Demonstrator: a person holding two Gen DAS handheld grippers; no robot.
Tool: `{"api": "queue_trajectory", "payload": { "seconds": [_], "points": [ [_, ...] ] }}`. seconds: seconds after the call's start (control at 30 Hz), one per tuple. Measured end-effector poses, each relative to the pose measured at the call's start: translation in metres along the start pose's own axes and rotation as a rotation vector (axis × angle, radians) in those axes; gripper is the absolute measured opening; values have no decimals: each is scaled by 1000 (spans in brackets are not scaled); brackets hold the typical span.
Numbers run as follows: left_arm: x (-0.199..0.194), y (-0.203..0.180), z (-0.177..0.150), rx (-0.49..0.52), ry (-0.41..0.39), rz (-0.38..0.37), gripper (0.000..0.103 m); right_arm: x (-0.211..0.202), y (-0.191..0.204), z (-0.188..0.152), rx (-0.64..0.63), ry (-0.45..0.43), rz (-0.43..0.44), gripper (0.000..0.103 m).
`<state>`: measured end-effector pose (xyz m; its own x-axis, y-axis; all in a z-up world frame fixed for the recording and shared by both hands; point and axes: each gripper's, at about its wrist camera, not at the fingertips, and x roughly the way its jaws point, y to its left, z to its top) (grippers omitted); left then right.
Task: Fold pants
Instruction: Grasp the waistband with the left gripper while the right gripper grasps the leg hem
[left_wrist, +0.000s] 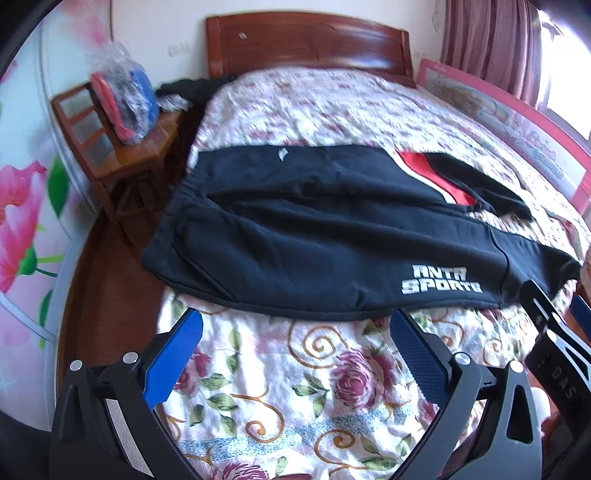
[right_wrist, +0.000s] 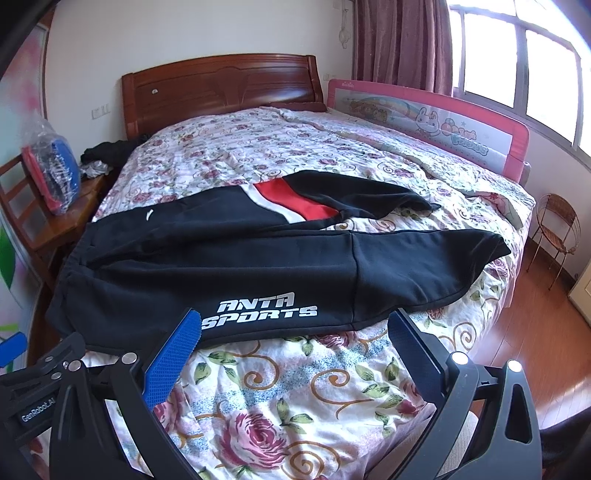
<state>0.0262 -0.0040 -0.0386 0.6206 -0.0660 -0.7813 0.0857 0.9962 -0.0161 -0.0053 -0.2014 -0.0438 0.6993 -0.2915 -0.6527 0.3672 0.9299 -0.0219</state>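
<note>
Left wrist view: left gripper (left_wrist: 295, 354) spread wide, empty, above floral bed (left_wrist: 280, 373). Black Anta sweatpants (left_wrist: 295, 240) flat across bed, waistband left, legs right. Soft, limp, light-looking fleece; likely best pinched at waistband and cuff. Right gripper (right_wrist: 293, 341) wide apart, empty, near hem.

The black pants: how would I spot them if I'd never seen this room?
Find the wooden-headboard bed with its rose-patterned quilt. The black pants lie spread across it, waistband at the left. White ANTA SPORTS lettering and a red-and-white stripe mark them.
</note>
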Motion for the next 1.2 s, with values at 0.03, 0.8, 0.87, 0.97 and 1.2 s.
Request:
{"api": "queue_trajectory", "payload": {
  "seconds": [0.03, 0.8, 0.87, 0.97, 1.2],
  "points": [
    [4, 2, 1, -3, 21, -31, 101, 5, -2, 2, 7, 10, 7, 100],
    [109, 118, 77, -198, 41, -35, 101, 119, -89, 44, 73, 170, 11, 100],
    [118, 129, 81, -222, 42, -14, 101, 126, -104, 49, 87, 182, -15, 100],
    [128, 144, 82, -240, 43, 21, 101, 133, -131, 53, 112, 192, -62, 100],
    [134, 183, 56, -293, 57, 92, 101, 132, -190, 42, 169, 213, -148, 100]
  ]
}}
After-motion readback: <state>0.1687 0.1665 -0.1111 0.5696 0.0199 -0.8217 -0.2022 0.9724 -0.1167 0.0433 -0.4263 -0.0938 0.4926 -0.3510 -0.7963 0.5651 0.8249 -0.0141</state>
